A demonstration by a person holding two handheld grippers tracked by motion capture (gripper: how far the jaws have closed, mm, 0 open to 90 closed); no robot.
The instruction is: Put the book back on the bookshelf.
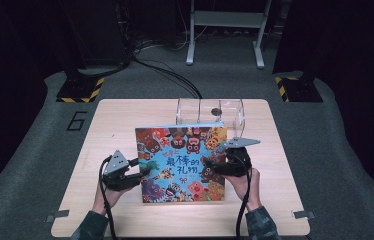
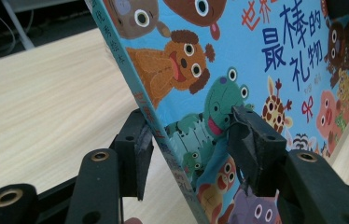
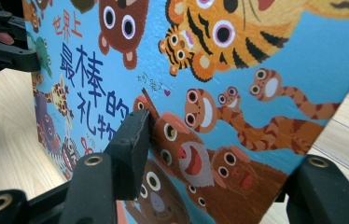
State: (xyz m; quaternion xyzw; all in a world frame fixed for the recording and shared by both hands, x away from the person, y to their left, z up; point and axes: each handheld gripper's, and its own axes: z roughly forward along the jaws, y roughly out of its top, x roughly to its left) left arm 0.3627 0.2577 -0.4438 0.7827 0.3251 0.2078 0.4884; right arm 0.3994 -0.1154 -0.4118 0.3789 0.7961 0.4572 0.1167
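Observation:
A colourful picture book (image 1: 180,160) with cartoon animals and blue characters on its cover stands tilted on the wooden table (image 1: 115,125), cover toward me and lower edge near the tabletop. My left gripper (image 1: 145,172) holds its left, spine edge. In the left gripper view the spine (image 2: 172,135) sits between the jaws of that gripper (image 2: 191,140), and both pads touch the book (image 2: 256,46). My right gripper (image 1: 214,165) clamps the right edge. In the right gripper view one pad (image 3: 135,135) presses on the cover (image 3: 256,46) while the other jaw is behind the book.
A clear plastic cylinder (image 1: 210,111) lies on its side at the table's far edge, just behind the book's top. Beyond the table are floor cables, a metal stand (image 1: 225,30) and yellow-black striped bases (image 1: 77,90). Bare tabletop lies left and right of the book.

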